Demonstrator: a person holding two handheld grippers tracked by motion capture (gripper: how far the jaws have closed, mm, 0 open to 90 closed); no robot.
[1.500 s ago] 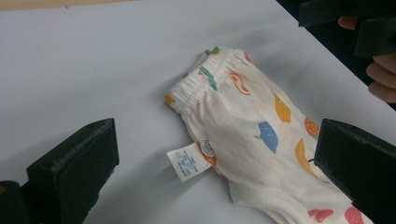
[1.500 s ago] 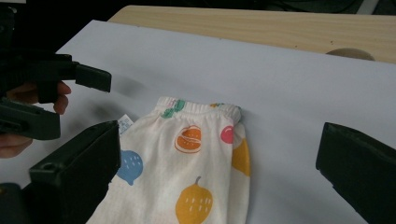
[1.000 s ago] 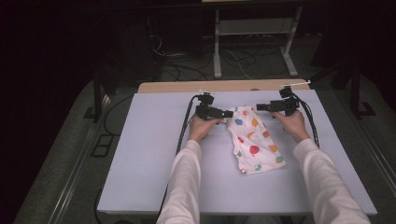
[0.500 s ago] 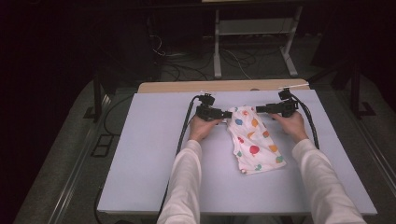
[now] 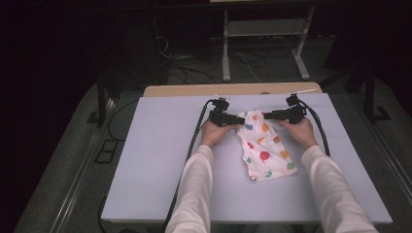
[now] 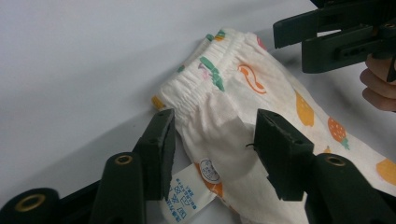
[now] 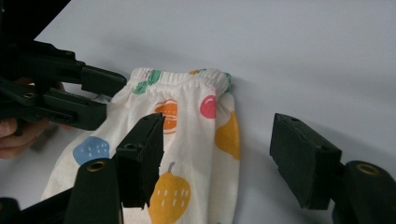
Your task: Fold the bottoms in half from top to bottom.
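Note:
A small white garment printed with coloured fruit lies flat on the pale table, its elastic waistband at the far end. My left gripper is at the waistband's left corner. In the left gripper view its jaws have just been closing and straddle the cloth without pressing it. My right gripper is at the right corner. Its jaws have also been closing; one stands over the cloth, the other over bare table.
A white care label pokes out under the left gripper. A wooden board borders the table's far edge. Beyond it, cables and a metal frame stand on the dark floor. Bare table lies left of the garment.
Both hands have stayed at the garment's top edge, and the garment lies as before.

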